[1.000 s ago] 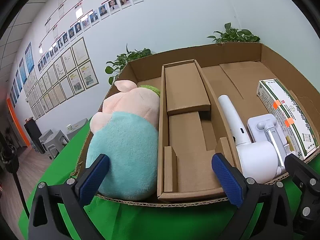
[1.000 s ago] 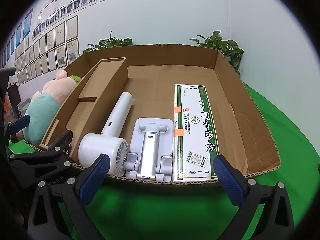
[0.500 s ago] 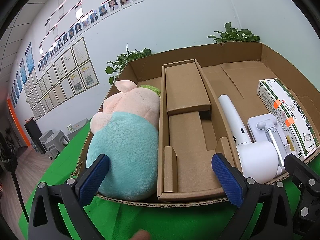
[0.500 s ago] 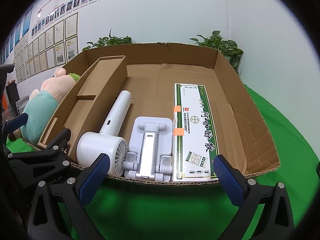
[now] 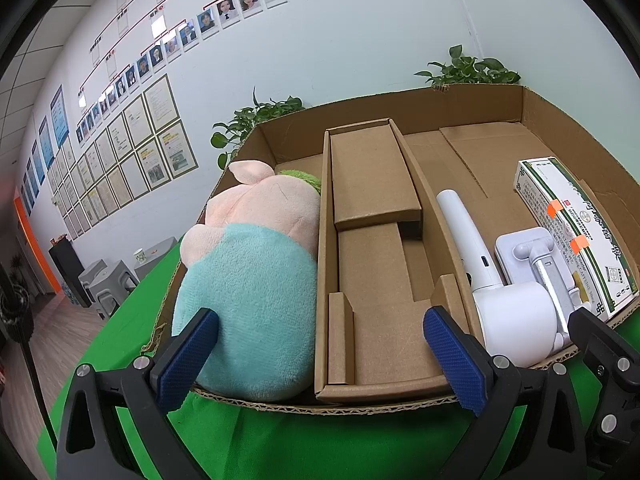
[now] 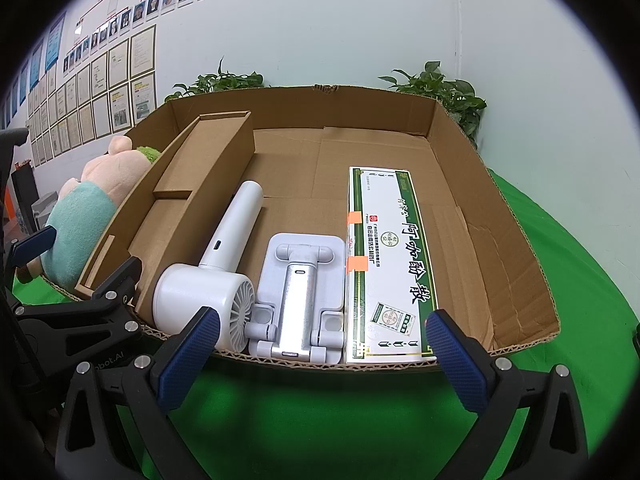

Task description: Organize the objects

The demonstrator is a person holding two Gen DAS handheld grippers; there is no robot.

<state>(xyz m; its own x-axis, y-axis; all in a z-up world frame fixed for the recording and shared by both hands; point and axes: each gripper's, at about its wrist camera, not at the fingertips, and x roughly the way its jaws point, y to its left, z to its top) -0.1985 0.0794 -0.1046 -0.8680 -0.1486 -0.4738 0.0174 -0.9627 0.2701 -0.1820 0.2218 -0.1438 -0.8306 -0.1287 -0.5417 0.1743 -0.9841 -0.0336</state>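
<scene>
Resting on the green cloth (image 6: 580, 280), the cardboard tray (image 6: 500, 216) holds, in falling size, a plush pig (image 5: 252, 280) at its left end, an inner carton (image 5: 376, 264), a green-and-white box (image 6: 386, 264), a white fan (image 6: 216, 276) and a folded stand (image 6: 298, 296). Left gripper (image 5: 320, 356) and right gripper (image 6: 316, 356) both gape wide before it, holding nothing.

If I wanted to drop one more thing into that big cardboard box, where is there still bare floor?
Two bare patches in the cardboard box: the strip between the green-and-white carton and the right wall, and the back area beyond the handheld fan and phone stand. The front is crowded; the plush pig fills the left side beside the cardboard insert.
</scene>
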